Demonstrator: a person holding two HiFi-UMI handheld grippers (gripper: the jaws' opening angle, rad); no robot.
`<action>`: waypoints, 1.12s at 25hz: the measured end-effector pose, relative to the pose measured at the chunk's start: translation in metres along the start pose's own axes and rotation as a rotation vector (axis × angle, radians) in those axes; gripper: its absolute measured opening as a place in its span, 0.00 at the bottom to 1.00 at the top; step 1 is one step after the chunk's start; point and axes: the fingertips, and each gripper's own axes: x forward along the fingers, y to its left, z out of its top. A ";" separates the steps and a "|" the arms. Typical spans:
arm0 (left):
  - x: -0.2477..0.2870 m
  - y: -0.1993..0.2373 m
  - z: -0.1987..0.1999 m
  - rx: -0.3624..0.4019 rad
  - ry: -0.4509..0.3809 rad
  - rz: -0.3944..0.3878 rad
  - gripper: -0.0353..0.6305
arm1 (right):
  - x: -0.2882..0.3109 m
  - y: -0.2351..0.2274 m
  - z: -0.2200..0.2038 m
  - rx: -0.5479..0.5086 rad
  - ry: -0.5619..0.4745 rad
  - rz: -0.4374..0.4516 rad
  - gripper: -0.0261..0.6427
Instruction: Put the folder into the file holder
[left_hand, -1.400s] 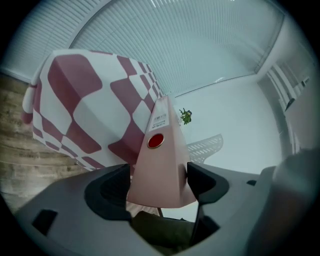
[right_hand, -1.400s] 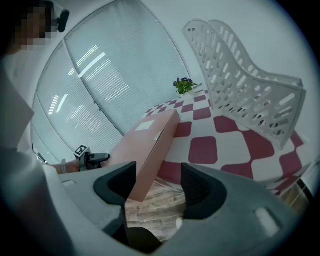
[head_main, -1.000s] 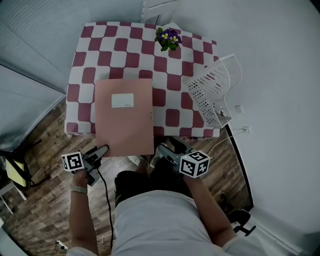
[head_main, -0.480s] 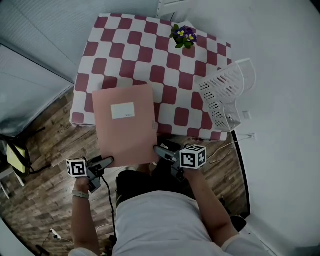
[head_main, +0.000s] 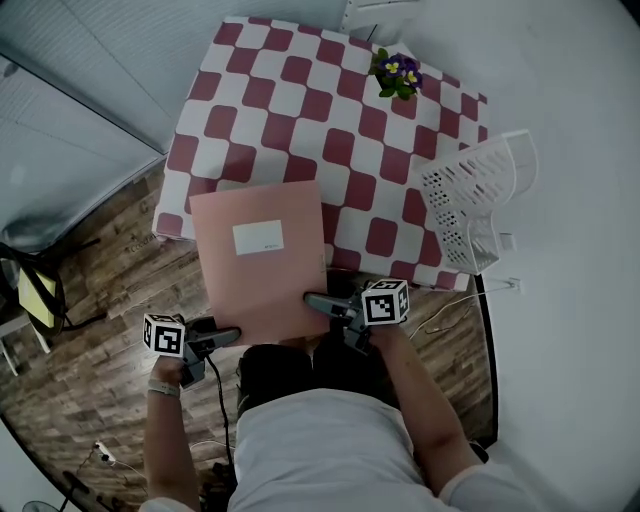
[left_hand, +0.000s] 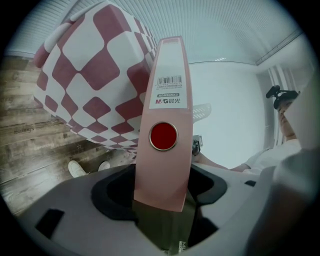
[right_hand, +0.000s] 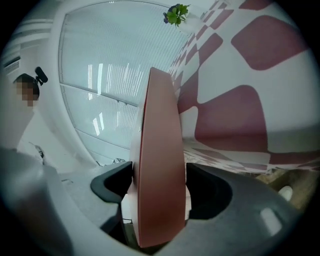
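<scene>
Scene: We looked down on a person seated at a counter (head_main: 300, 105) draped in a red-and-white check cloth, with wood floor (head_main: 95, 300) around it.
Folder: We found the pink folder (head_main: 262, 285) lying flat-faced over the counter's near edge. Its far half was above the cloth and its near end reached out past the edge toward the person's lap. A white label (head_main: 258, 237) showed on the cover.
Left hand-held gripper: We saw the left hand-held gripper (head_main: 228, 336) clamped on the folder's near left corner. Its jaws were closed on the spine, just below a red disc (left_hand: 163, 136) and a barcode sticker (left_hand: 168, 81).
Right hand-held gripper: We saw the right hand-held gripper (head_main: 315, 300) at the folder's near right corner. Its jaws were opening with the folder's edge between them, the pads just beside its faces.
File holder: The white mesh file holder (head_main: 470, 205) stood at the counter's right edge, well apart from the folder.
Also pictured: We noted a small pot of purple flowers (head_main: 397, 74) near the far right corner.
</scene>
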 end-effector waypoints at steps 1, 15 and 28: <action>0.000 -0.001 0.001 -0.001 0.000 0.002 0.50 | 0.002 0.000 0.001 0.003 0.001 0.022 0.52; 0.000 -0.027 0.025 0.115 -0.033 -0.020 0.50 | -0.010 0.029 0.015 -0.065 -0.078 0.066 0.51; 0.058 -0.124 0.072 0.378 0.114 -0.090 0.50 | -0.120 0.085 0.059 -0.232 -0.277 0.096 0.50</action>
